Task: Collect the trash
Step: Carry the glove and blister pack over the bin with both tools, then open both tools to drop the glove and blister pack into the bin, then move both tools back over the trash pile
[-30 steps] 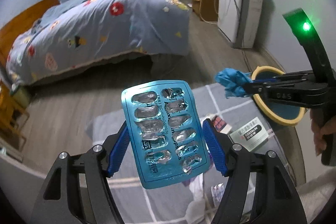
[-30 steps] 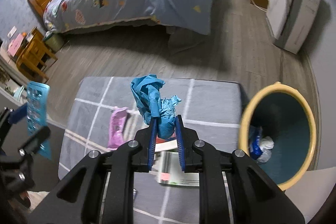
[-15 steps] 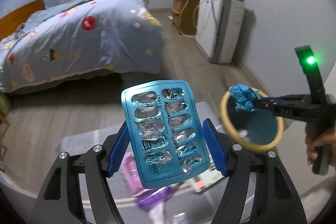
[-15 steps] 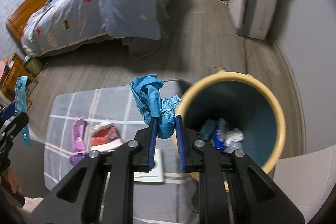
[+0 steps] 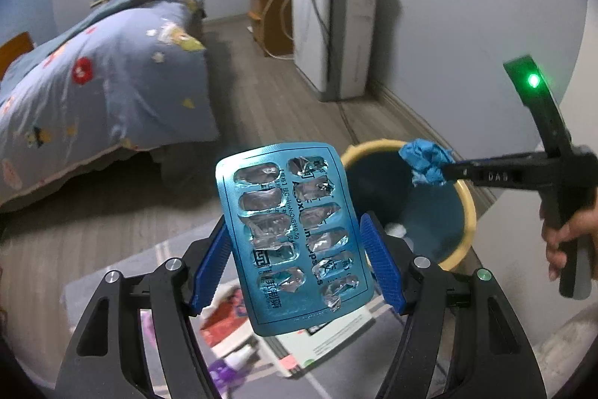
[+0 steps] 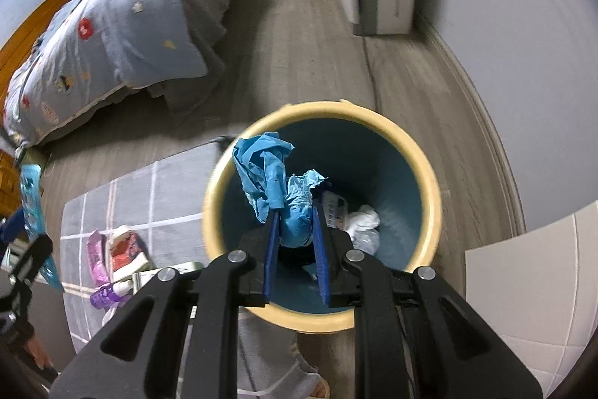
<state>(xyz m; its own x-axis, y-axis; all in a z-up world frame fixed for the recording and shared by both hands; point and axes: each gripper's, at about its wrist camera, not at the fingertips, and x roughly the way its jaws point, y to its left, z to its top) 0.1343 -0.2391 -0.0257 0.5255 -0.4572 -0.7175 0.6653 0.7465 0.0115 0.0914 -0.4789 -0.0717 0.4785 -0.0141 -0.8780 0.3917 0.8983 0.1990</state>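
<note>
My left gripper (image 5: pixel 295 230) is shut on a blue, used blister pack (image 5: pixel 291 230), held upright by its two long edges. My right gripper (image 6: pixel 295 215) is shut on a crumpled blue wad of paper (image 6: pixel 269 171) and hangs right over the mouth of the yellow-rimmed bin (image 6: pixel 429 182). The bin is teal inside, with white and blue scraps (image 6: pixel 362 219) at its bottom. In the left wrist view the same bin (image 5: pixel 465 208) shows behind the pack, with the right gripper (image 5: pixel 448 171) and its blue wad (image 5: pixel 426 163) above the rim. The blister pack (image 6: pixel 31 189) appears at the right wrist view's left edge.
A grey checked rug (image 6: pixel 142 189) left of the bin carries a purple wrapper (image 6: pixel 99 260), a red-and-white packet (image 6: pixel 127 249) and a white box (image 5: pixel 325 339). A bed with a blue quilt (image 5: pixel 93 81) fills the back left. A white appliance (image 5: pixel 332 32) stands against the right wall.
Both grippers swung right, away from the rug. The right gripper with its wad went from above the rug to over the bin's mouth; the bin now sits just behind the blister pack.
</note>
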